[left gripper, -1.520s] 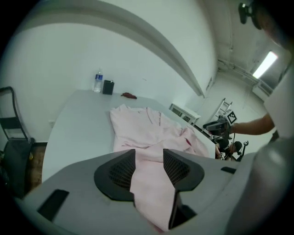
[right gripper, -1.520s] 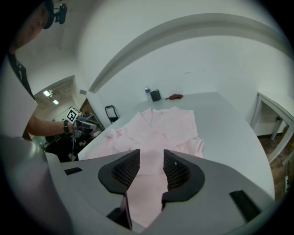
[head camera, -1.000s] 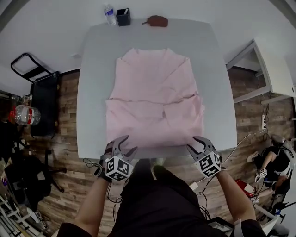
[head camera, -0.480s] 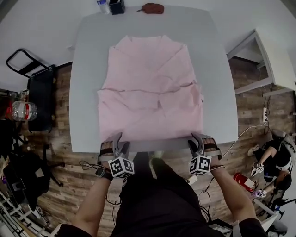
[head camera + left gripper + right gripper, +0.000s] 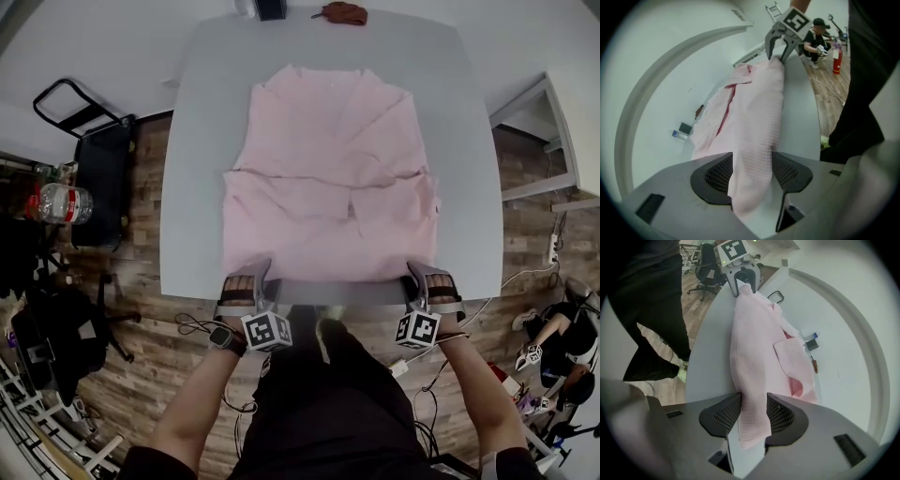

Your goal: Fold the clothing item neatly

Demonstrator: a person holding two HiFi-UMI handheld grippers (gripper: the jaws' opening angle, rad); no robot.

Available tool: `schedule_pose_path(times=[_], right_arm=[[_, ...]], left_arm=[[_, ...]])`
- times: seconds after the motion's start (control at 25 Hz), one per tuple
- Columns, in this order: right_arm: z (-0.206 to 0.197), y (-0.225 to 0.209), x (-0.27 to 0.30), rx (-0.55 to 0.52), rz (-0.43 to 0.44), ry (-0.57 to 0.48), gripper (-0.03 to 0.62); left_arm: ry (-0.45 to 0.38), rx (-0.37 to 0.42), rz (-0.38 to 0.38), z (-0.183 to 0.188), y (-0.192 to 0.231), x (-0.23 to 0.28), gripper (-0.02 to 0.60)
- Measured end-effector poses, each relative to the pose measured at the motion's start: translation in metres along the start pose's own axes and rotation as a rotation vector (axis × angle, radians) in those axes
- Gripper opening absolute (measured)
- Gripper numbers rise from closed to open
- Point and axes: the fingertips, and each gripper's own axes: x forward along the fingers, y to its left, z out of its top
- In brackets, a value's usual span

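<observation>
A pink garment (image 5: 328, 187) lies spread flat on the grey table (image 5: 192, 187), sleeves folded in, collar at the far end. My left gripper (image 5: 251, 272) sits at its near left corner and my right gripper (image 5: 422, 274) at its near right corner, both at the table's front edge. In the left gripper view the hem (image 5: 752, 164) runs between the left gripper's (image 5: 750, 173) wide jaws, which have just been opening. In the right gripper view the cloth (image 5: 752, 394) lies between the right gripper's (image 5: 752, 416) pads, also just opened; no squeeze shows.
A black holder (image 5: 272, 7) and a brown object (image 5: 342, 12) stand at the table's far edge. A black chair (image 5: 98, 187) stands left of the table, with a water bottle (image 5: 61, 202) beyond it. A white desk (image 5: 534, 141) and a seated person (image 5: 548, 342) are on the right.
Both grippers have come down from in front of the table onto its near edge and rolled upright. Each now straddles a bottom corner of the garment.
</observation>
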Motion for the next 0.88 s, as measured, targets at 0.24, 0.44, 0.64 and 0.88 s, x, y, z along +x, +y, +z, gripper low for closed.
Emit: schedule_pose_path(times=[0.24,0.44,0.64,0.88], right_arm=[[0.005,0.004,0.001,0.013,0.016,0.003,0.055],[0.009,0.001,0.004,0.052,0.048,-0.011,0.034],[0.014,0.000,-0.012,0.084,0.115,-0.066,0.031],[0.014,0.005,-0.058,0.131,0.198,-0.116,0.031]], left_arm=[[0.044,0.077,-0.081,0.003,-0.007,0.003,0.247],[0.081,0.052,-0.276,0.001,-0.016,0.010,0.120],[0.067,0.050,-0.309,-0.005,-0.019,0.005,0.020],[0.047,0.131,-0.442,0.003,-0.021,-0.039,0.020]])
